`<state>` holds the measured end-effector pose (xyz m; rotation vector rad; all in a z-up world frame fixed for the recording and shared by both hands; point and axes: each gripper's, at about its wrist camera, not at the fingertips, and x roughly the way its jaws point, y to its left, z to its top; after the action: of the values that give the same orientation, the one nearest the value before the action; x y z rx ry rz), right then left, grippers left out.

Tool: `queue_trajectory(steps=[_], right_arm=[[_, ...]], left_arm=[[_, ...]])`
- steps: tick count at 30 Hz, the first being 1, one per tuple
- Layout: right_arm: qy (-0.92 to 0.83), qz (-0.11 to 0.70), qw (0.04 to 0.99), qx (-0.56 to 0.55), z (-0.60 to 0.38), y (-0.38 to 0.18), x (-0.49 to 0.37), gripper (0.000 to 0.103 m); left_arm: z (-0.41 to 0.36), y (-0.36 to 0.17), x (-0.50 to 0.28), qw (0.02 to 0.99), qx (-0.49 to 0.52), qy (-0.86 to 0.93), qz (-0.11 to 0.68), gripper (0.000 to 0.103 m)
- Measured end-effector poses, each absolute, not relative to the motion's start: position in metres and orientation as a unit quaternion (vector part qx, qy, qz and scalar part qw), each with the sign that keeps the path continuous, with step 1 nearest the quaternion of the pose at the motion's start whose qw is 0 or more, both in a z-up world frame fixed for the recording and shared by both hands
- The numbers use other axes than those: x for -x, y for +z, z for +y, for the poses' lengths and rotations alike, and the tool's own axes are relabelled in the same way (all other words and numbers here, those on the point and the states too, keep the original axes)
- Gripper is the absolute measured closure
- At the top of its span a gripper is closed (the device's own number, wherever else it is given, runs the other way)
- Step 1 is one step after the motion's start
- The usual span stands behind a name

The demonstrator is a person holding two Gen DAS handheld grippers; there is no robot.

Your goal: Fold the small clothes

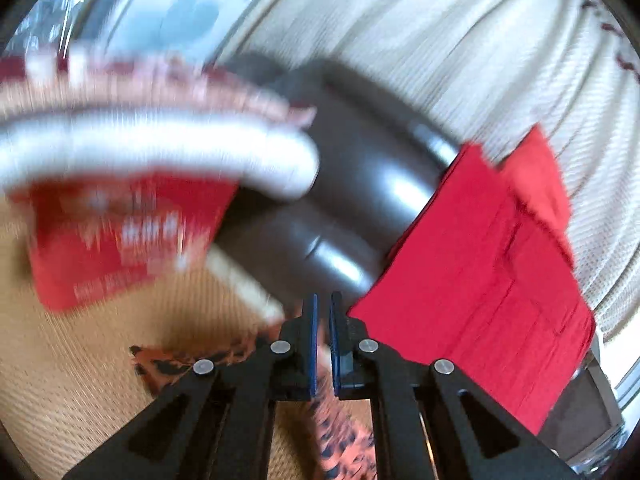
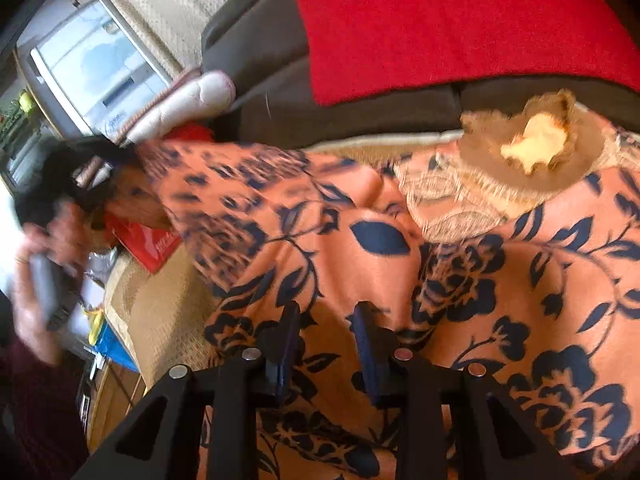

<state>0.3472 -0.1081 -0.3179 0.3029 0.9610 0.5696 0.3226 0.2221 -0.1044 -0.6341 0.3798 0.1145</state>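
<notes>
An orange garment with dark blue flowers [image 2: 460, 280] is spread over the woven mat [image 2: 168, 312]. My left gripper [image 1: 323, 300] is shut on one corner of it; the cloth [image 1: 344, 440] hangs down between the blue pads. In the right wrist view that gripper [image 2: 80, 184] is a dark blur at the left, held by a hand [image 2: 40, 280], with the corner lifted off the mat. My right gripper [image 2: 326, 312] sits low on the garment's near part, its fingers a little apart with a raised fold of cloth pinched between them.
A red cloth [image 2: 440, 20] lies over a dark brown sofa [image 1: 360, 180] behind the mat. A burlap doily with a pale yellow piece [image 2: 532, 148] rests on the garment's far edge. A red packet [image 2: 148, 244] and a white padded item [image 2: 188, 100] lie at the left.
</notes>
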Motion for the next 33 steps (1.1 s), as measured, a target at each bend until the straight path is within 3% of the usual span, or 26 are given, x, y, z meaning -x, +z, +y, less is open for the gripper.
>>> queue_trajectory(steps=[5, 10, 12, 13, 14, 21, 33], right_arm=[[0.270, 0.469, 0.830, -0.138, -0.102, -0.323, -0.350, 0.070], [0.268, 0.450, 0.833, -0.177, -0.124, -0.312, -0.355, 0.070], [0.263, 0.452, 0.832, -0.184, -0.132, -0.314, -0.357, 0.070], [0.261, 0.453, 0.832, -0.185, -0.135, -0.315, -0.357, 0.070], [0.259, 0.455, 0.832, -0.185, -0.136, -0.314, -0.354, 0.070], [0.263, 0.454, 0.833, -0.175, -0.132, -0.311, -0.350, 0.070], [0.258, 0.457, 0.834, -0.172, -0.129, -0.316, -0.350, 0.070]], left_arm=[[0.212, -0.059, -0.289, 0.956, 0.266, 0.037, 0.114, 0.098], [0.206, -0.070, -0.299, 0.953, 0.251, 0.067, 0.153, 0.096], [0.229, -0.099, -0.318, 0.926, 0.303, 0.068, 0.213, 0.076], [0.239, -0.115, -0.325, 0.911, 0.327, 0.065, 0.242, 0.052], [0.252, -0.139, -0.333, 0.889, 0.352, 0.077, 0.283, 0.038], [0.294, -0.242, -0.342, 0.790, 0.445, 0.114, 0.406, 0.037], [0.288, -0.270, -0.384, 0.774, 0.480, 0.071, 0.408, 0.034]])
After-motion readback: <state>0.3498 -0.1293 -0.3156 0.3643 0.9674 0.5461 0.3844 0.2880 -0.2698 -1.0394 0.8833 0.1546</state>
